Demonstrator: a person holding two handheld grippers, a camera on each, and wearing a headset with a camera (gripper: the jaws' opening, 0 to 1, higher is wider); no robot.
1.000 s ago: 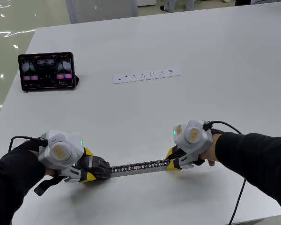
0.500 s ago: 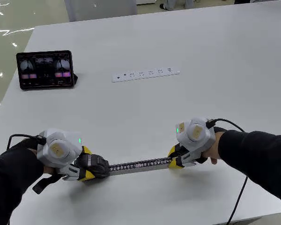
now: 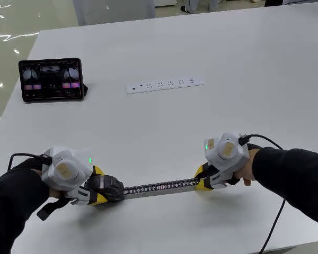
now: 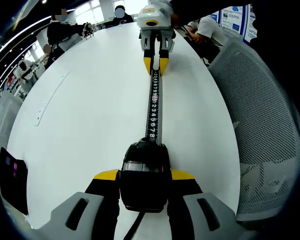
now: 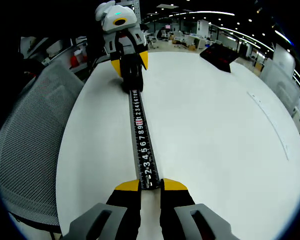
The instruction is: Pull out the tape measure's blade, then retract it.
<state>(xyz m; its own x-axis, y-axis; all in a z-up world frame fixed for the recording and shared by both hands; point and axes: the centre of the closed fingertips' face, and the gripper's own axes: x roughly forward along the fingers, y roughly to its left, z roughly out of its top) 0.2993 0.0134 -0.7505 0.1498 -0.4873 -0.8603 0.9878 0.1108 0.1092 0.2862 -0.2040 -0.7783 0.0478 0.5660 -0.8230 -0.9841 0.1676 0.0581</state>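
White workbench point(image 3: 228, 47), glossy pale floor point(image 3: 10, 32), grey mesh chair point(image 4: 270, 125), ceiling strip lights point(image 5: 205, 12).

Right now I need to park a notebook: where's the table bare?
Bare: between the power strip and the blade, and right of the strip. Crowded: the near edge, where the left gripper and right gripper hold the tape measure.

White table point(image 3: 201, 47) everywhere, and the grippers nearly match it: left gripper point(image 3: 99, 185) and right gripper point(image 3: 200, 178) both have pale grey-white shells and black jaws capped in yellow, with a green light glowing on each. The tape measure case point(image 3: 108, 186) is glossy black. The blade point(image 5: 141, 140) is black with white numerals and one red mark partway along. Black sleeves point(image 3: 291, 174), a black tablet point(image 3: 52, 79) with pink patches on screen, a white power strip point(image 3: 165, 83).
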